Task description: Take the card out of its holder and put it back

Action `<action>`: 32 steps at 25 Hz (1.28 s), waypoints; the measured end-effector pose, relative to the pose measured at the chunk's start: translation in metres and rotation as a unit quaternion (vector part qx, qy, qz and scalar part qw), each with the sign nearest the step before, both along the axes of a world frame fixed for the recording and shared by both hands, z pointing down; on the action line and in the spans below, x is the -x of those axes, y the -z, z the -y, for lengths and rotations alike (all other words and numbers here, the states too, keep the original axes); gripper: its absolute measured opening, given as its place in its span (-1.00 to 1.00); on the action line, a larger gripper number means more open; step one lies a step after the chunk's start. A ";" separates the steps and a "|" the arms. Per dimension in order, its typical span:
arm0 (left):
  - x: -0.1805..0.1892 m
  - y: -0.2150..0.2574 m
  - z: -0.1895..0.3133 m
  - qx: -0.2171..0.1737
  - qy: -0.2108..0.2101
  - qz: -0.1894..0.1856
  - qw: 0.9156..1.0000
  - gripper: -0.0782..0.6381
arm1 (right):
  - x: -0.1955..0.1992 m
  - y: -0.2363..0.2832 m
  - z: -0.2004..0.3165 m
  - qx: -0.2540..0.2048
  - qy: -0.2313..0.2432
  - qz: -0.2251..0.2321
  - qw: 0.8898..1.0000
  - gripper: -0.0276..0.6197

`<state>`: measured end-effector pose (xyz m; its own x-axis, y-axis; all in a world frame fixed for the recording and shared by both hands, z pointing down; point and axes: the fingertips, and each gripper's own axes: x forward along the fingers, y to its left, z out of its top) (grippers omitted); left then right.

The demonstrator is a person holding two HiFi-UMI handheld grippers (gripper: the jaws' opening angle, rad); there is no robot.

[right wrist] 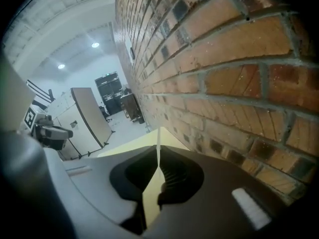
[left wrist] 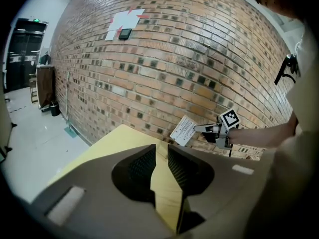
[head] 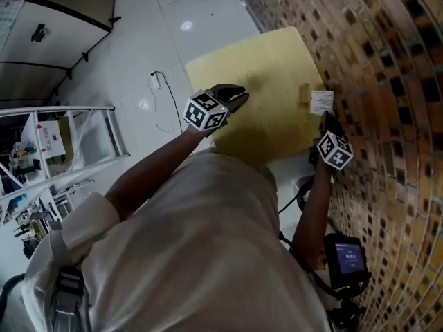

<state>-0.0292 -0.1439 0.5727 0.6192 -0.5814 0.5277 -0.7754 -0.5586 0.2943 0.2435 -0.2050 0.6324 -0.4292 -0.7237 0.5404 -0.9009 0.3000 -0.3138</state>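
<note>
White rack [head: 83, 126] at far left on the pale floor, with a loose cable [head: 163, 106] lying on the floor between it and the table.

Next is the yellow tabletop [head: 270, 68], its far side up against the brick wall [head: 387, 81].

Left gripper [head: 235, 97] hovers over the near-left part of the tabletop. Its jaws are apart with nothing between them; only yellow tabletop shows through the gap in the left gripper view.

Small holder [head: 303, 94] stands on the tabletop near the wall side. Too small to make out any detail.

Card [head: 322, 102] is out of the holder, just right of it in the head view. It's white with printed lines, tilted, and up in the air close to the wall.

Right gripper [head: 324, 119] is clamped on the card. The right gripper view shows the jaws closed on it, with the card edge-on as a thin white line between the pads. The left gripper view shows the grip is on one edge of the card and the rest sticks out free.

Brick wall fills the right side. A dark device with a lit screen [head: 347, 258] sits low at the right, near the person's right arm.
</note>
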 end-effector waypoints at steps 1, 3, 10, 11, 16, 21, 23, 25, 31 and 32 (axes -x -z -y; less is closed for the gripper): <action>0.001 -0.001 0.000 0.002 0.004 0.001 1.000 -0.52 | 0.001 -0.005 0.005 0.003 0.003 -0.003 1.000 -0.87; 0.002 -0.003 0.000 0.007 0.011 0.003 1.000 -0.52 | 0.002 -0.016 0.015 0.010 0.008 -0.010 1.000 -0.87; 0.000 -0.006 -0.004 0.015 0.023 0.014 1.000 -0.52 | 0.008 -0.054 0.037 0.035 0.023 -0.024 0.999 -0.87; 0.001 -0.007 -0.005 0.016 0.025 0.015 0.999 -0.52 | 0.009 -0.059 0.038 0.038 0.028 -0.030 0.998 -0.87; 0.004 -0.007 -0.003 0.019 0.034 0.018 0.999 -0.52 | 0.017 -0.067 0.039 0.043 0.037 -0.037 0.998 -0.87; 0.001 -0.009 -0.003 0.024 0.031 0.019 0.999 -0.52 | 0.017 -0.075 0.041 0.045 0.032 -0.042 0.998 -0.87; 0.000 -0.010 -0.004 0.026 0.029 0.019 0.999 -0.52 | 0.018 -0.079 0.042 0.047 0.032 -0.038 0.998 -0.87; 0.001 -0.011 -0.004 0.026 0.029 0.019 0.999 -0.52 | 0.020 -0.084 0.043 0.048 0.034 -0.040 0.997 -0.87; 0.003 -0.011 -0.003 0.026 0.033 0.020 0.999 -0.52 | 0.018 -0.089 0.045 0.045 0.023 -0.044 0.998 -0.87; 0.003 -0.011 -0.003 0.026 0.033 0.020 0.999 -0.52 | 0.018 -0.087 0.046 0.043 0.024 -0.047 0.998 -0.87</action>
<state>-0.0326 -0.1405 0.5834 0.5577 -0.5917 0.5822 -0.8222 -0.4898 0.2898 0.2255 -0.2508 0.7199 -0.4066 -0.6534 0.6386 -0.9129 0.3188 -0.2550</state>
